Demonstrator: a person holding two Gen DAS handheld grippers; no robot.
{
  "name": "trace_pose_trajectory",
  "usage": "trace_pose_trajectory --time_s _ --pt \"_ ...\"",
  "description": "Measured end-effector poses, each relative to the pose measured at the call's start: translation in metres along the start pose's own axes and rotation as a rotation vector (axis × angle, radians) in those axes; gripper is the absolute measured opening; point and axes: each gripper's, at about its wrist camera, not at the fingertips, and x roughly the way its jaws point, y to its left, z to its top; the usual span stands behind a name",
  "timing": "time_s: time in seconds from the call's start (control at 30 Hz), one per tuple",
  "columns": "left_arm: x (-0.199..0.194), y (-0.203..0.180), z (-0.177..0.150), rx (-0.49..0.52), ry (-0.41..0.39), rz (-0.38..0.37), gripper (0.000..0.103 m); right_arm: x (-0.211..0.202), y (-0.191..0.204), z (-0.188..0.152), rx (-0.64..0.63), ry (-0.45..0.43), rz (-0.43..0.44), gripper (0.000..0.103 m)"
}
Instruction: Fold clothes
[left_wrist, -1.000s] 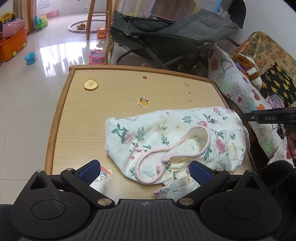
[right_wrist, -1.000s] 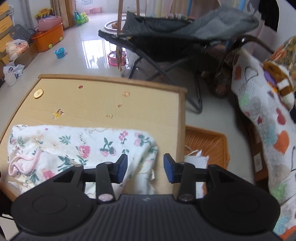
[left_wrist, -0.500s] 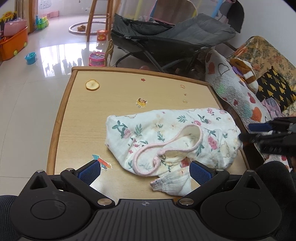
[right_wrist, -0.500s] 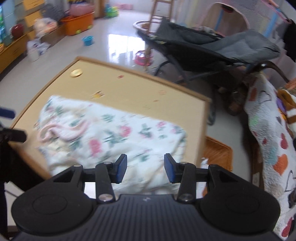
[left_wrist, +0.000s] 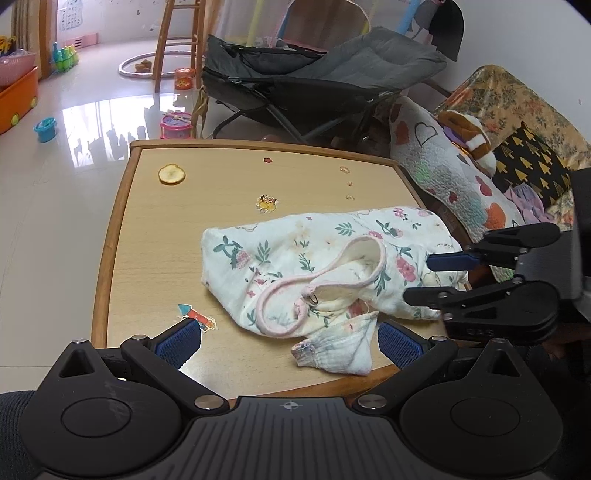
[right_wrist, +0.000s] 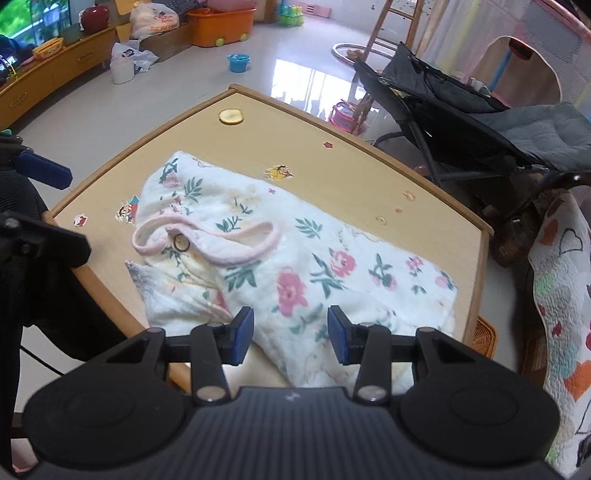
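A white floral baby garment (left_wrist: 325, 266) with a pink-trimmed neckline lies crumpled on the wooden table (left_wrist: 147, 229); it also shows in the right wrist view (right_wrist: 295, 266). My left gripper (left_wrist: 289, 341) is open and empty, just in front of the garment's near sleeve. My right gripper (right_wrist: 291, 335) is open over the garment's right end, with cloth between the pads but not pinched. It shows from the side in the left wrist view (left_wrist: 424, 278), at the garment's right edge.
A dried fruit slice (left_wrist: 171, 174) and several stickers lie on the table. A dark reclining chair (left_wrist: 314, 81) stands behind it. A sofa with quilt and cushions (left_wrist: 480, 166) is on the right. A wicker basket (right_wrist: 484, 334) sits by the table's right edge.
My right gripper has swung left and in over the garment's right end, turning toward the table. My left gripper has pulled back slightly. The garment has barely moved.
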Motion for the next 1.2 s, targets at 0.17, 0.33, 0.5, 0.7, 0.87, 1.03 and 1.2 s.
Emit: trace_pose_trajectory --time_s 0.17,0.33,0.5,0.7,0.87,1.03,1.2 --pt "0.002 0.001 -0.001 -0.001 0.001 -0.004 0.103 0.013 0.004 0.006 -0.027 0.007 0.008 0.043" --pt "0.007 0.001 -0.001 0.0 0.009 -0.009 0.103 0.03 0.008 0.01 -0.05 0.026 0.008 0.043" --pt "0.016 0.0 0.001 0.012 0.022 -0.018 0.103 0.046 0.009 0.008 -0.049 0.054 0.013 0.039" --pt "0.025 -0.002 0.002 0.025 0.036 -0.025 0.103 0.047 0.004 0.004 -0.037 0.062 0.026 0.011" --pt "0.03 -0.003 0.003 0.036 0.039 -0.026 0.103 0.033 -0.006 0.003 -0.004 0.031 0.031 0.007" --pt "0.037 -0.004 0.005 0.044 0.041 -0.039 0.103 0.01 -0.017 0.001 0.026 -0.011 0.018 0.007" --pt "0.041 -0.013 0.005 0.092 0.037 -0.032 0.103 -0.011 -0.032 0.0 0.063 -0.051 -0.006 0.007"
